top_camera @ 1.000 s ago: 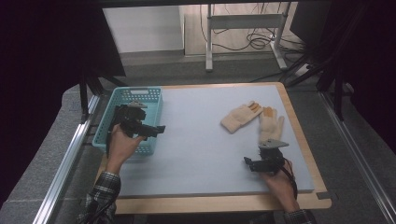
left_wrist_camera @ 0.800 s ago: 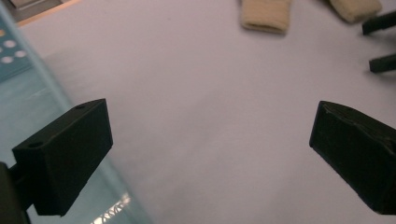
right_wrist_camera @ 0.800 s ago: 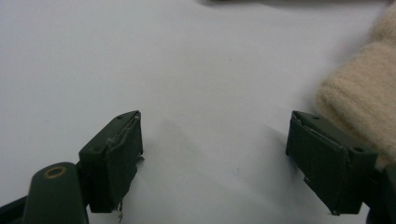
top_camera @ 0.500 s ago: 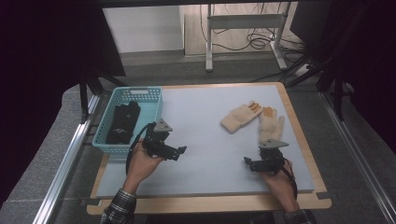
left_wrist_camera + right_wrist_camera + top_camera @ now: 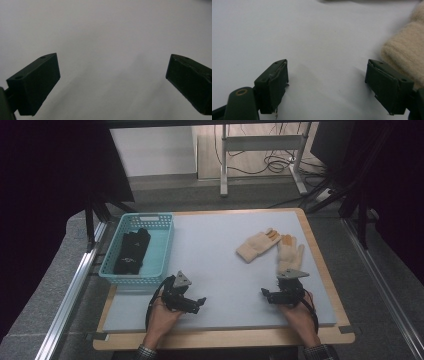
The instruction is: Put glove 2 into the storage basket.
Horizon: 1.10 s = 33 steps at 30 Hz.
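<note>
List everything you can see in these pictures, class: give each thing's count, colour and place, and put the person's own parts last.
Basket: one, light blue, left side of the table.
Dark gloves: a black bundle lying inside the basket; count cannot be told.
Cream gloves: two, beige with orange fingertips, on the mat's right half, side by side.
Mat: one, pale grey, covering the tabletop.
Table: one, wooden edge showing around the mat.
Metal stand: one, grey, on the floor beyond the table.
Left gripper: one, black, open, near the table's front, empty.
Right gripper: one, black, open, just in front of the cream gloves.
Hands: two, holding the grippers.
</note>
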Each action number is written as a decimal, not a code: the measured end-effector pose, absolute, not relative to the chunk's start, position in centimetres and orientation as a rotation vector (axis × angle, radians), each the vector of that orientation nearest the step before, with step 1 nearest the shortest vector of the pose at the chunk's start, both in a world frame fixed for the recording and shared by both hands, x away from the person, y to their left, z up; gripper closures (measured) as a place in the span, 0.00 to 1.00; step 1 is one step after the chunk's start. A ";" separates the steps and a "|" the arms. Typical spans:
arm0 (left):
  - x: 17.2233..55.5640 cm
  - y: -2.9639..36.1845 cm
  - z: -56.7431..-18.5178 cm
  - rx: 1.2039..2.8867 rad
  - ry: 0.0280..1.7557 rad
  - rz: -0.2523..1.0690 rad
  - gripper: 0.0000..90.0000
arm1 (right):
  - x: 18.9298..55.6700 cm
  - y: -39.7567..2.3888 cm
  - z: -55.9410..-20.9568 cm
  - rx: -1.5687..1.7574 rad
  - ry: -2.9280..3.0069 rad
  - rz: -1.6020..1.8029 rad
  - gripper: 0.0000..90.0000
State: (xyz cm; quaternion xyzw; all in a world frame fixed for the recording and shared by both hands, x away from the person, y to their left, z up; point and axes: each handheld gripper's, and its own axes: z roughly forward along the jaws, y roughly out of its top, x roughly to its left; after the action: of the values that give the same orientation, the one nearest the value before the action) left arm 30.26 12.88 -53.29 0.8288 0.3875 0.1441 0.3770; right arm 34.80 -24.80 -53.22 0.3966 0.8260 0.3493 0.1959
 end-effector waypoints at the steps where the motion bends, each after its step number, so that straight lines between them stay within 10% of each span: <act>1: 30.2 12.9 -53.6 2.120 0.997 0.373 0.00 | 34.8 -24.8 -53.2 1.111 2.314 0.979 0.20; 33: 30.4 12.4 -54.9 2.177 1.027 0.362 0.01 | 36.8 -24.1 -51.5 1.194 2.275 1.057 0.18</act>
State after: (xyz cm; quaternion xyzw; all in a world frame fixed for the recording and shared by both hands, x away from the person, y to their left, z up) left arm 30.44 12.44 -54.90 0.8389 0.3958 0.1397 0.3464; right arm 36.75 -24.06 -51.46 0.4227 0.8054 0.3743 0.1806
